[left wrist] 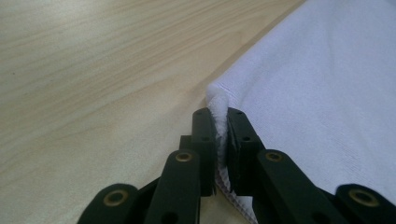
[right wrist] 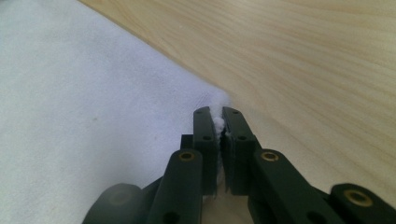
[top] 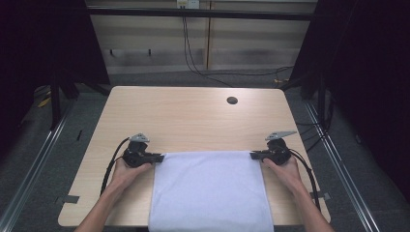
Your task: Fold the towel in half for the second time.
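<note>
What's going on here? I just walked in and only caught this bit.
A person at a wooden table holds a gripper in each hand and works on a white towel that lies flat, with its near edge hanging over the table's front. The left gripper is shut on the towel's far left corner, and the right gripper is shut on the far right corner. Both corners are pinched but not yet lifted.

White towel's (top: 209, 191) near edge (and both forearms) past the frame's bottom.

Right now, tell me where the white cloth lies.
In the high view, the white terry cloth lies flat on the wooden table's near edge, each far corner pinched by a tool: left, right.
</note>
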Demonstrator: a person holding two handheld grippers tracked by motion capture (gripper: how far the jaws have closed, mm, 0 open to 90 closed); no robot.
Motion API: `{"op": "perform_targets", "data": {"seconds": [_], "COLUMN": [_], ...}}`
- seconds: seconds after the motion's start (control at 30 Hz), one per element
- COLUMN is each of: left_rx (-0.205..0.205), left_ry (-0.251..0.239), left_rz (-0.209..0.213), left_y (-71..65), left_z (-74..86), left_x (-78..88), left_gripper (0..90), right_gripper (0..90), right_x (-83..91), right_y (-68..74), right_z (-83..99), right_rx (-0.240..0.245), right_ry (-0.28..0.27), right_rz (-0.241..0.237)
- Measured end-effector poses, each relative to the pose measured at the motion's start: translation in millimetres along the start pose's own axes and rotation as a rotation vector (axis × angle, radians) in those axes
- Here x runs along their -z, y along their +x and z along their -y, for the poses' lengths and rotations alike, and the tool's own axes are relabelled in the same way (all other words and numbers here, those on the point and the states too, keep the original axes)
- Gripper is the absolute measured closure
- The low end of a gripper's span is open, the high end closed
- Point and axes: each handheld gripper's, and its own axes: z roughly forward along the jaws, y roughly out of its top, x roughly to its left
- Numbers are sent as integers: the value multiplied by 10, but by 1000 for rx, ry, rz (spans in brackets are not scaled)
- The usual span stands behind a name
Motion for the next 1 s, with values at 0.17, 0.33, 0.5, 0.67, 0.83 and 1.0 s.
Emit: {"op": "perform_targets", "data": {"seconds": [0.17, 0.33, 0.5, 0.67, 0.83, 1.0], "left_rx": [11, -8, -19, -29, -50, -44], "left_ry": [-54, -147, -171, -216, -227, -251], "left_rz": [15, 3, 6, -12, -38, -51], "left_y": [16, 46, 19, 27, 18, 51], "left_z": [-29, -182, -381, -565, -706, -853], "left_x": [80, 223, 266, 361, 424, 450], "left_gripper": [844, 845, 847, 848, 848, 848], "right_gripper": [862, 863, 863, 863, 864, 864], "right_x": [86, 199, 290, 428, 574, 681], "right_y": [-32, -87, -89, -107, -156, -186], "right_z": [-24, -101, -275, -453, -630, -783], "right_rx": [-32, -56, -53, -36, -10, -17], "right_ry": [-50, -100, -145, -189, -194, -227], "right_rz": [-28, -56, -58, -39, -19, -12]}}
